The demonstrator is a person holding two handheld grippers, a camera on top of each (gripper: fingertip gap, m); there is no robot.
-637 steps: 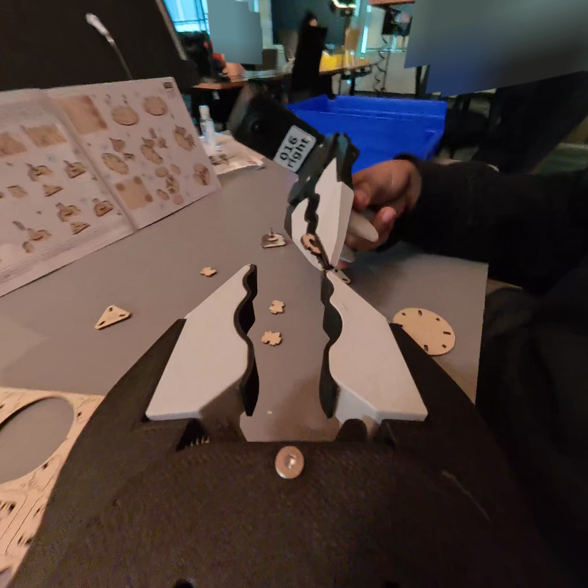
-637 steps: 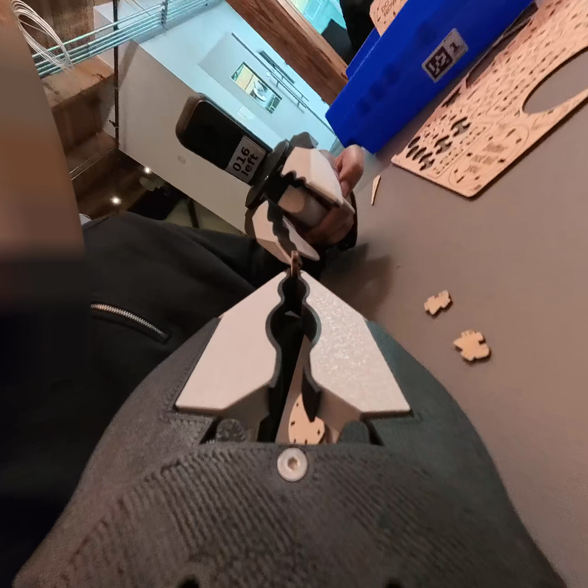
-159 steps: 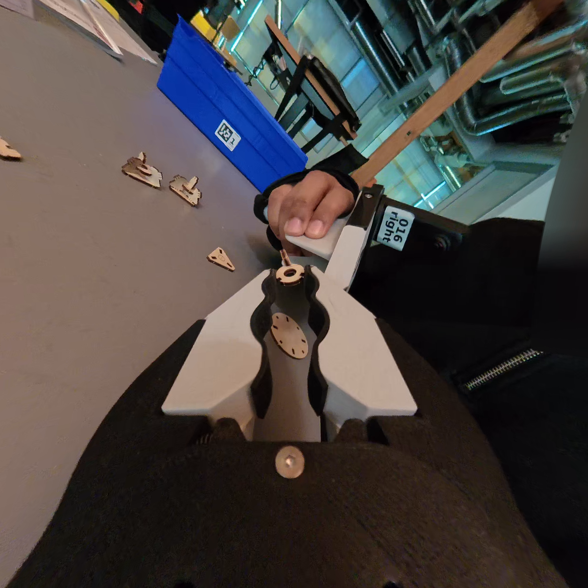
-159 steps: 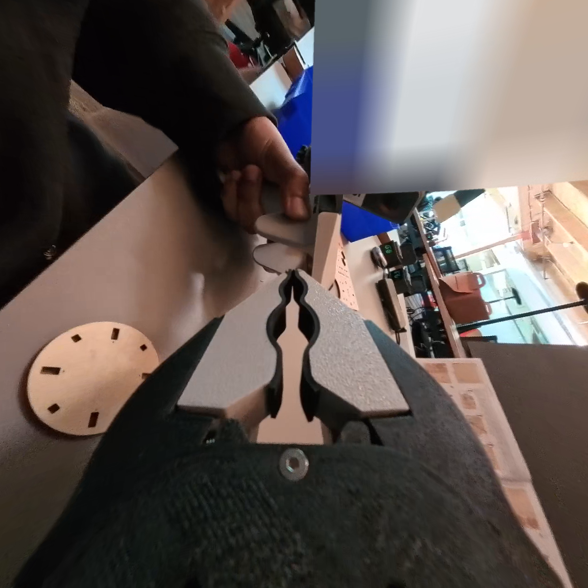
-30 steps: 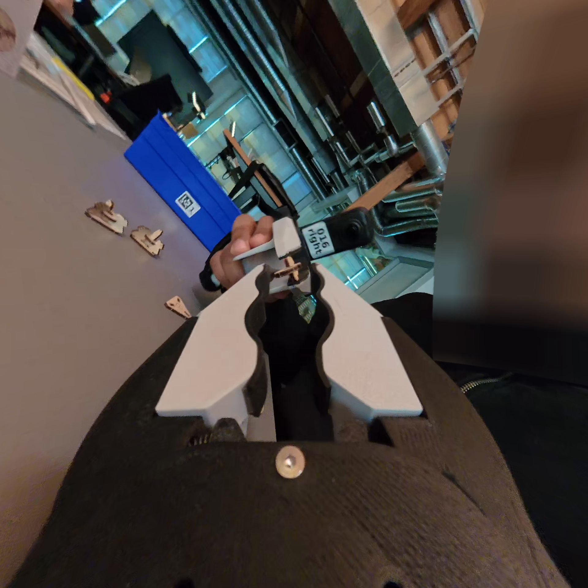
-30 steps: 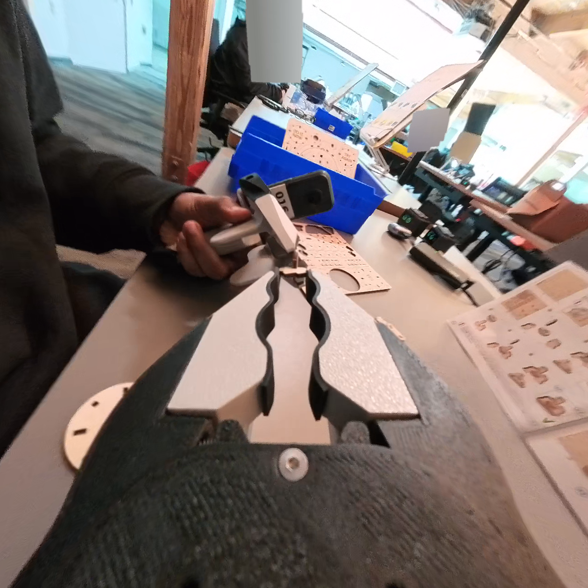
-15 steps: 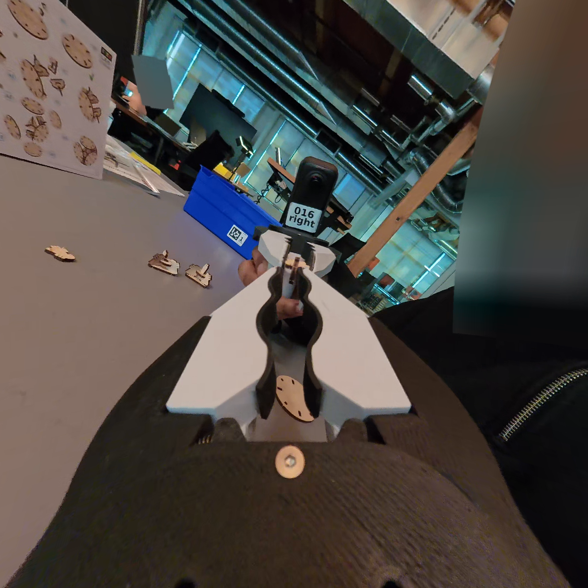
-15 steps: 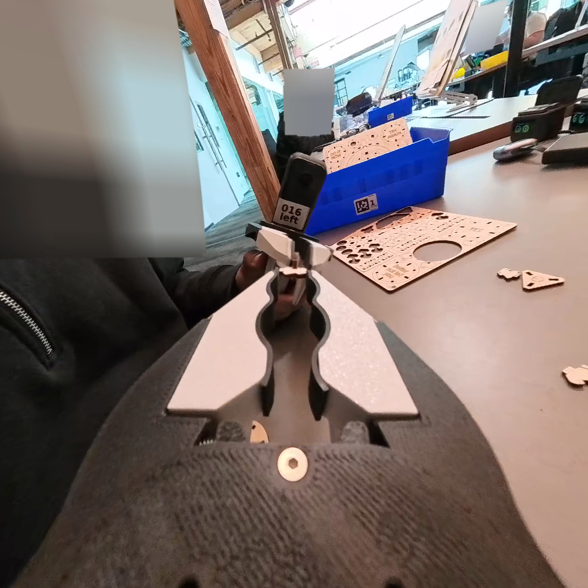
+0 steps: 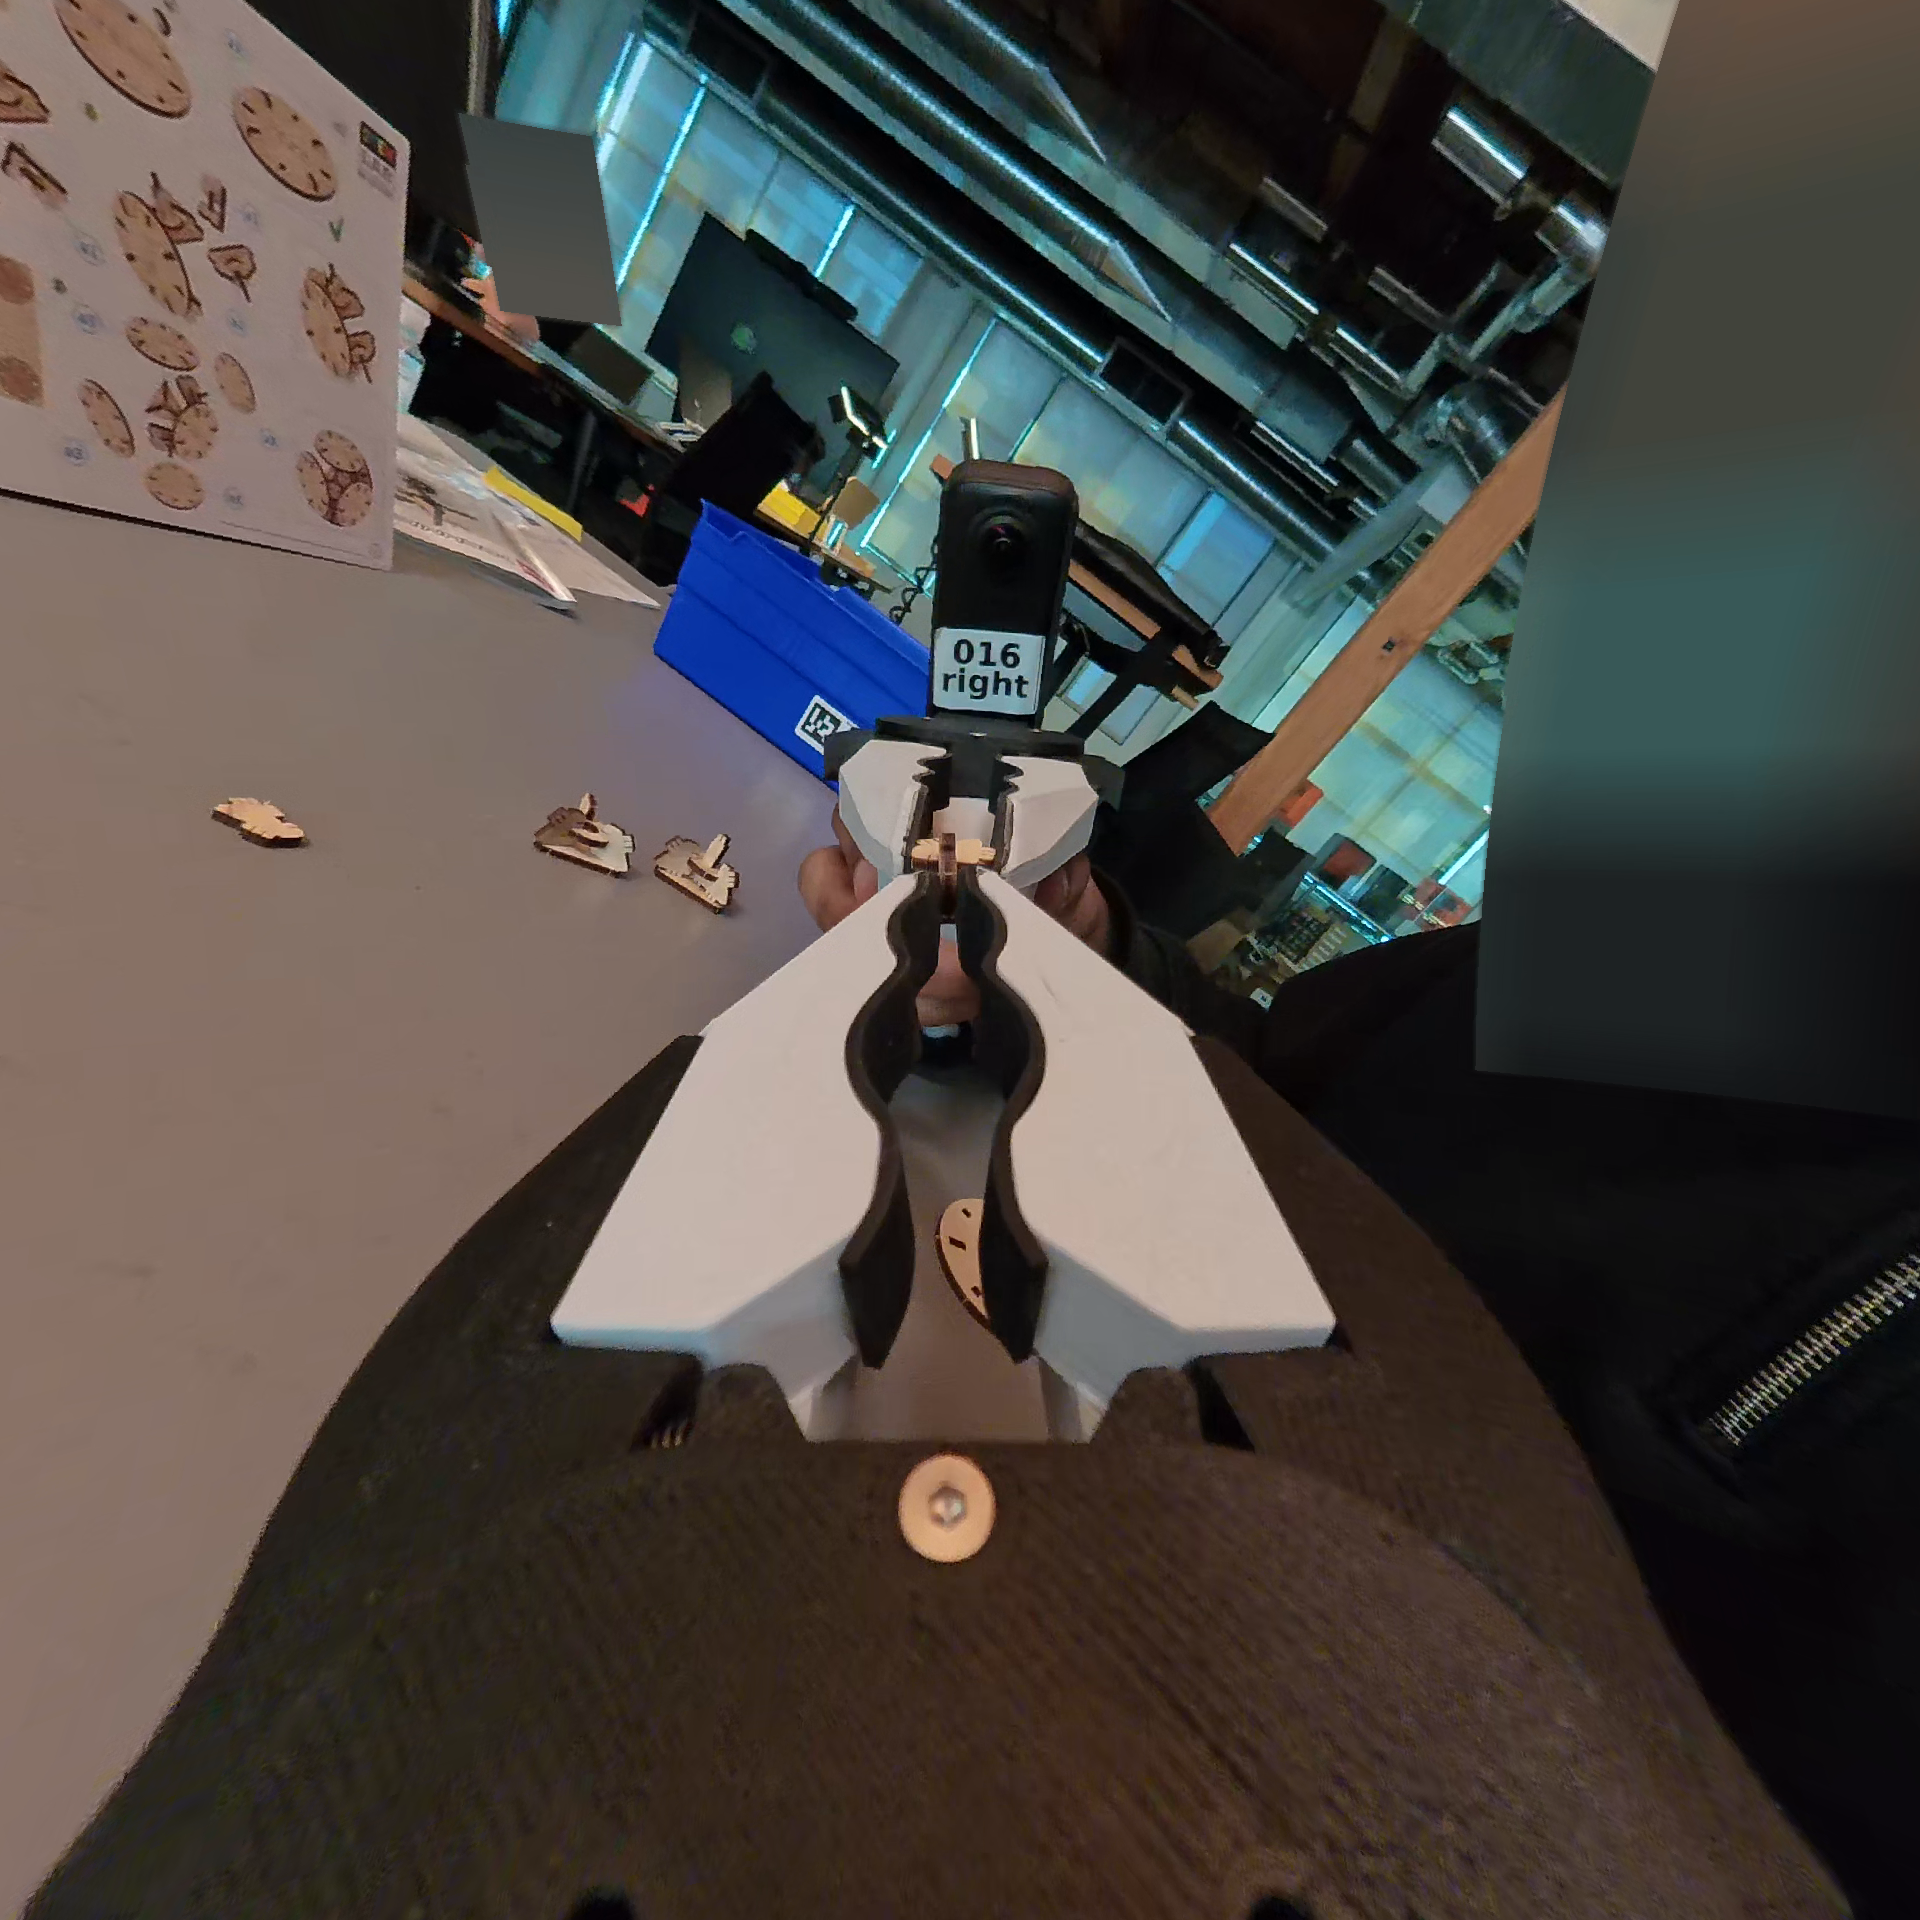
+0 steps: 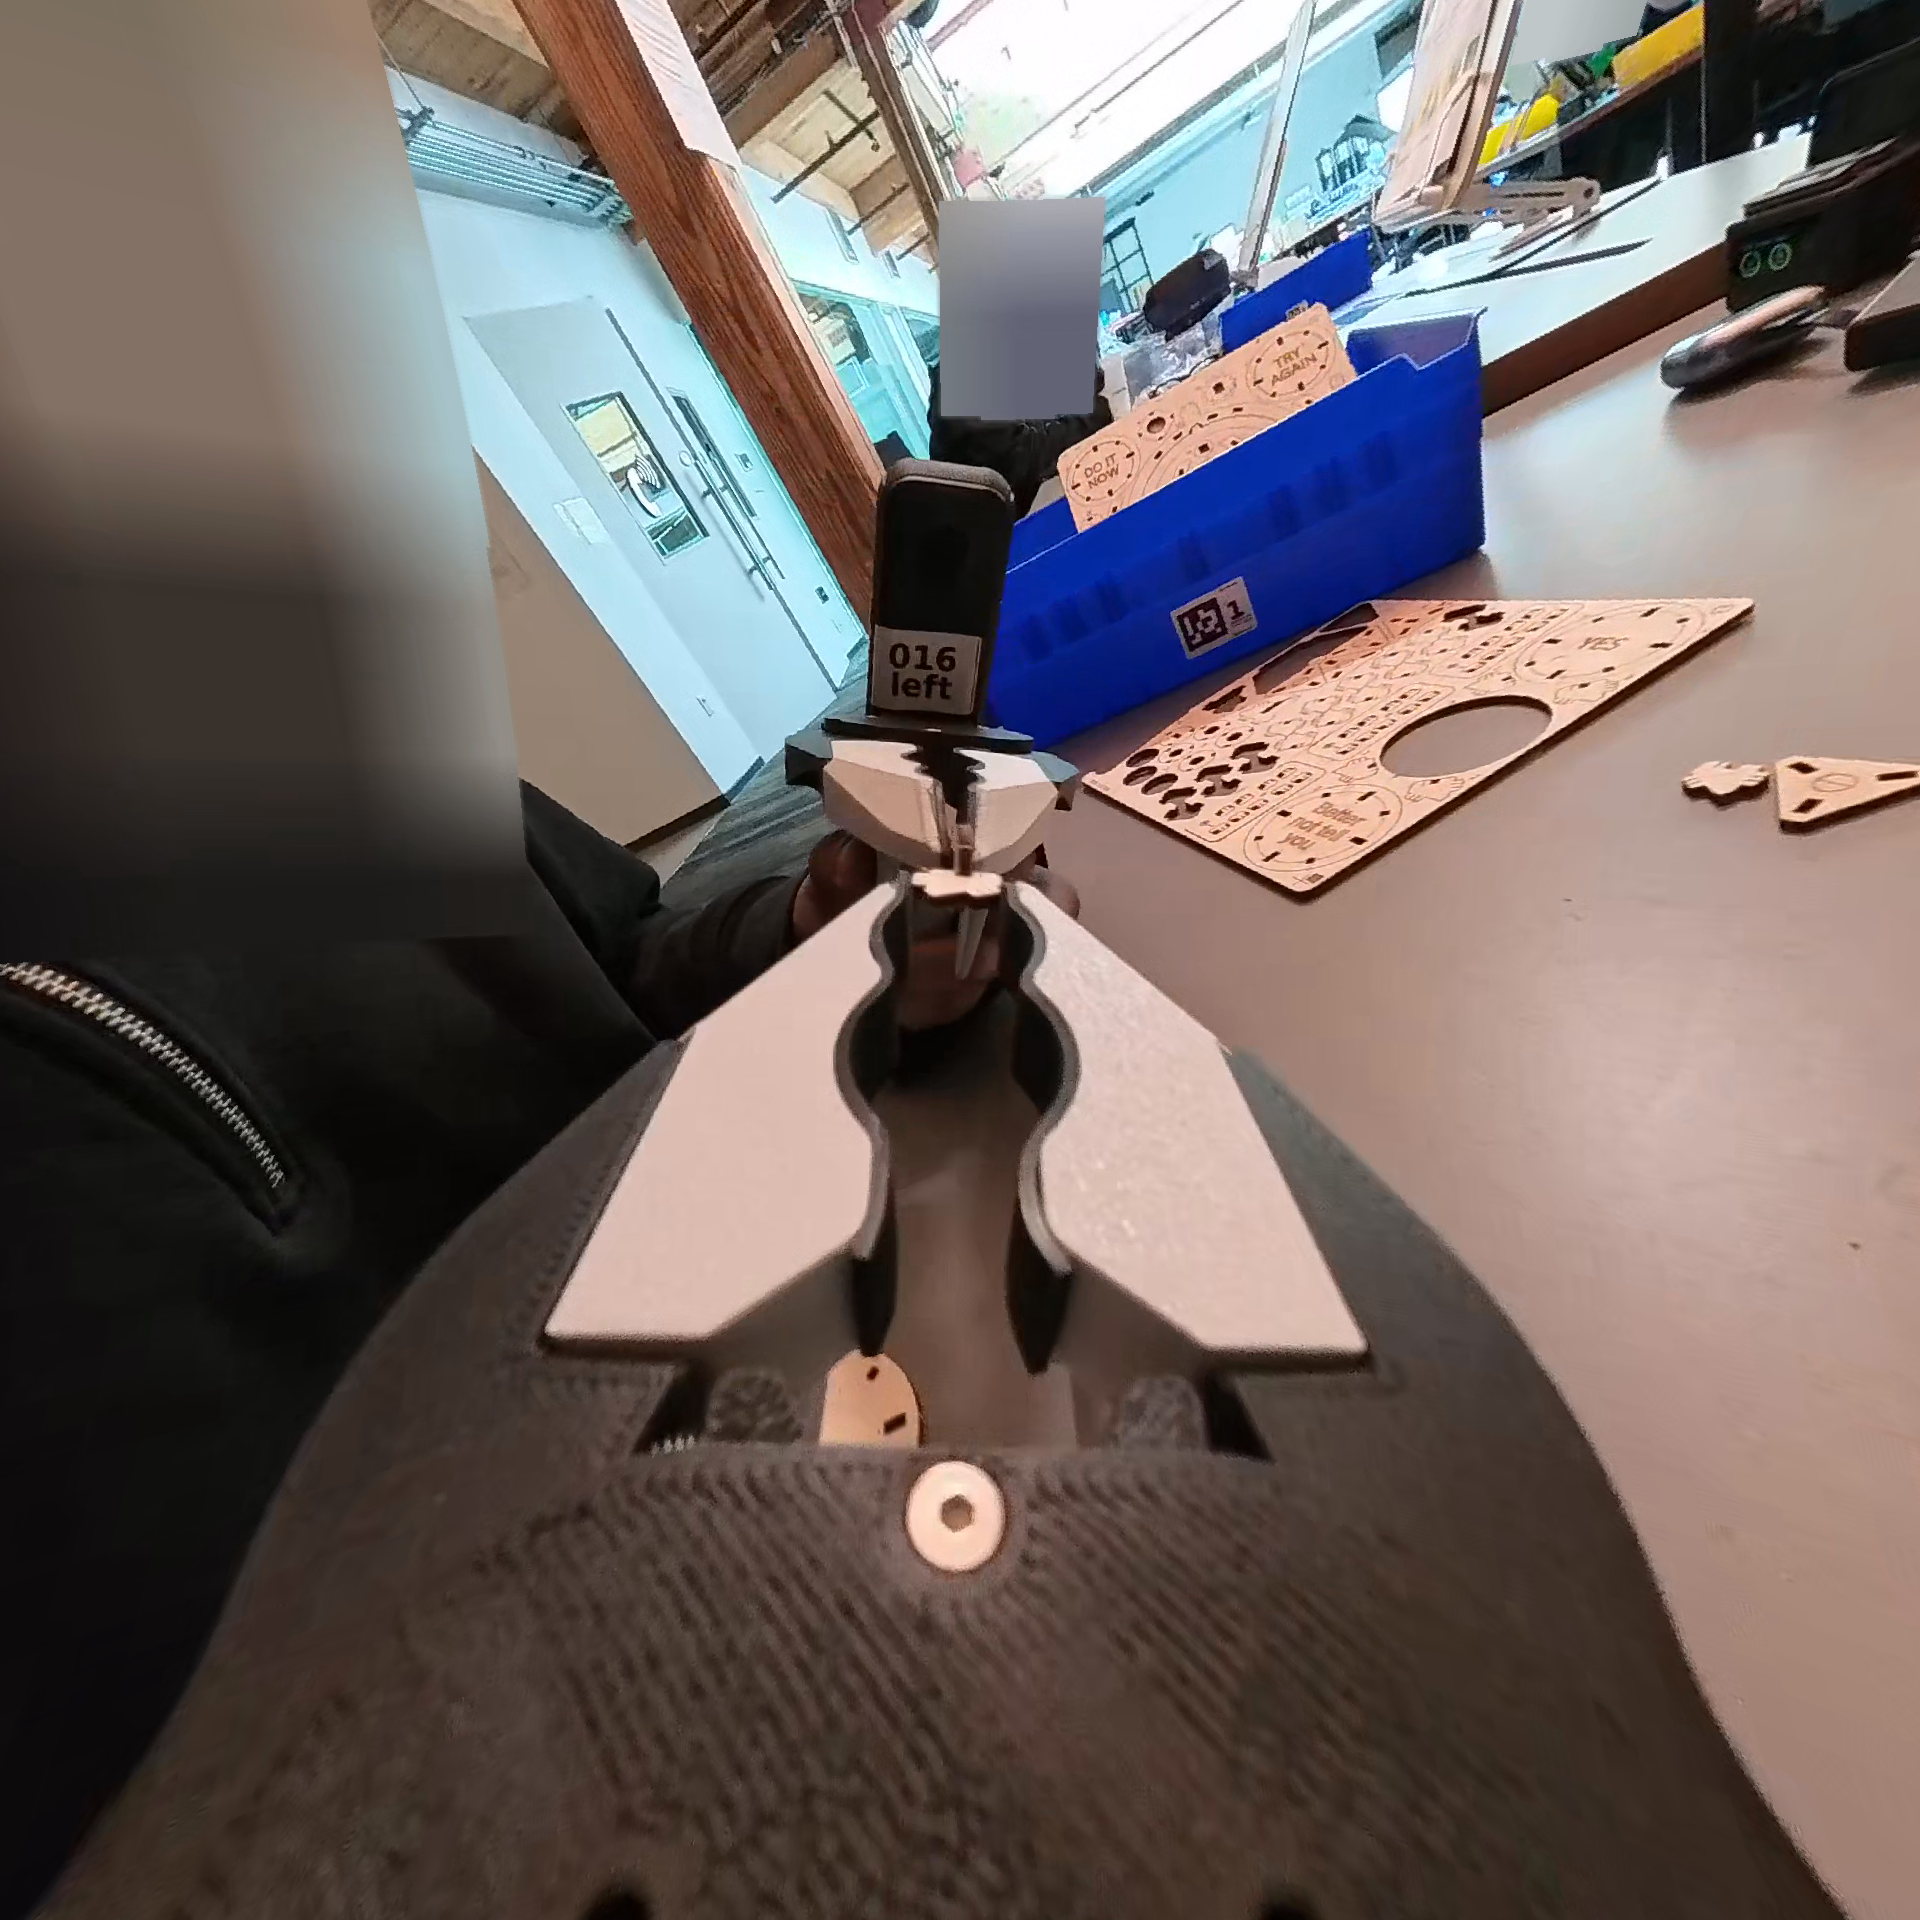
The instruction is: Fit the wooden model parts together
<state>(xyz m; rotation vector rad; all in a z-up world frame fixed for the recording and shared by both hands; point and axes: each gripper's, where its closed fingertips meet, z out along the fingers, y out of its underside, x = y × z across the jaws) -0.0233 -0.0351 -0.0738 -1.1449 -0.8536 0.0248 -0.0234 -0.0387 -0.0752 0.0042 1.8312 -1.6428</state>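
Crossing in the air between your two tools, a thin upright piece stands edge-on against a flat lobed piece, both of pale wood, above the grey table. Your left gripper stood noticeably wider a second ago. Now its tips are nipped narrow on the upright piece. Your right gripper clamps the lobed piece by its two ends, lying flat (its fingers have hardly altered). Both tools have also swung round to face each other squarely. Below them a round slotted disc lies on the table. Farther off are two small assemblies, a punched sheet and a blue bin.
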